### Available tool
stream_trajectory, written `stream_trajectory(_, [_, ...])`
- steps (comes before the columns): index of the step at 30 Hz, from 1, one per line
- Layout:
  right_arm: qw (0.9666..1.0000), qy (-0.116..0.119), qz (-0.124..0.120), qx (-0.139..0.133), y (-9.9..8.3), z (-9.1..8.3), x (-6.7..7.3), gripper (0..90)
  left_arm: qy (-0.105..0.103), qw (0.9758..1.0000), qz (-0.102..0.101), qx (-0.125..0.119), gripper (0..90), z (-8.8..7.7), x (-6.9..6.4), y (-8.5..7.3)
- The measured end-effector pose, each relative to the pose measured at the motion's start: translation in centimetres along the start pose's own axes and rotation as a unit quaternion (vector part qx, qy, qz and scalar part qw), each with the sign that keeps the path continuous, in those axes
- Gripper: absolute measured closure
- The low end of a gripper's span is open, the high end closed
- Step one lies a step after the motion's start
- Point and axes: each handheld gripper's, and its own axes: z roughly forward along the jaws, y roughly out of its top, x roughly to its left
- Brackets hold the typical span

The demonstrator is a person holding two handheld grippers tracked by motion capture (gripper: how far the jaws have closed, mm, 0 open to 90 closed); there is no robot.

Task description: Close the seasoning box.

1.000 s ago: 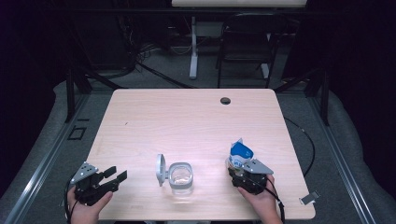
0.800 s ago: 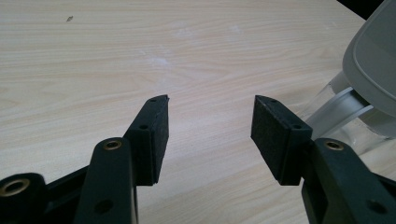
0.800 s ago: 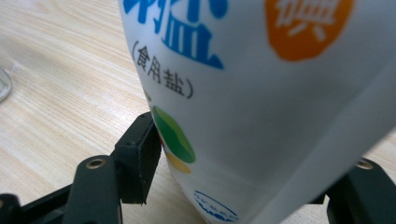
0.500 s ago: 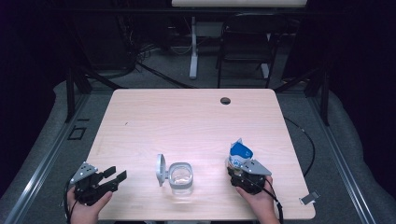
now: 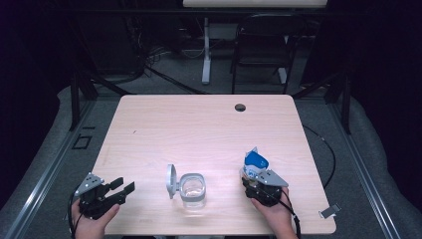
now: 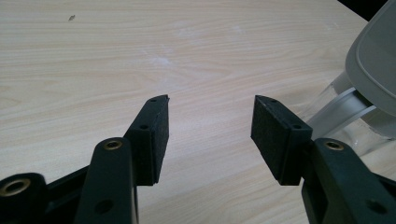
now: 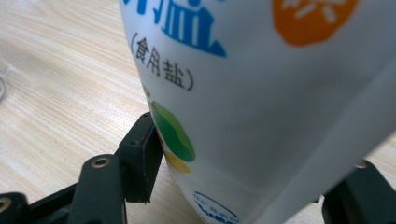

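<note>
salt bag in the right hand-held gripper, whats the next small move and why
Probably carry the salt bag left toward the clear container: its lid stands open, the right hand-held gripper already clamps the bag, and the left hand-held gripper sits open.

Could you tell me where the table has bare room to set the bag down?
The far half of the table, up to the small hole, is bare. The near edge is crowded: open left tongs, jar with raised lid, right tongs gripping the bag.

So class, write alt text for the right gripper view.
A white salt bag with blue characters and orange and green marks stands clamped between the right gripper's black jaws. Pale wooden table lies behind it.
</note>
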Motion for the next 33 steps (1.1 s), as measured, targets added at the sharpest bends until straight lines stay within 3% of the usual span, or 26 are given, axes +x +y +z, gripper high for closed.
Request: stream_trajectory(33, [1.0000,0.004,0.004,0.005,0.19,0.00,-0.06,39.6,0.002,1.0000,-0.006,0.002,46.9,-0.01,0.31,-0.15])
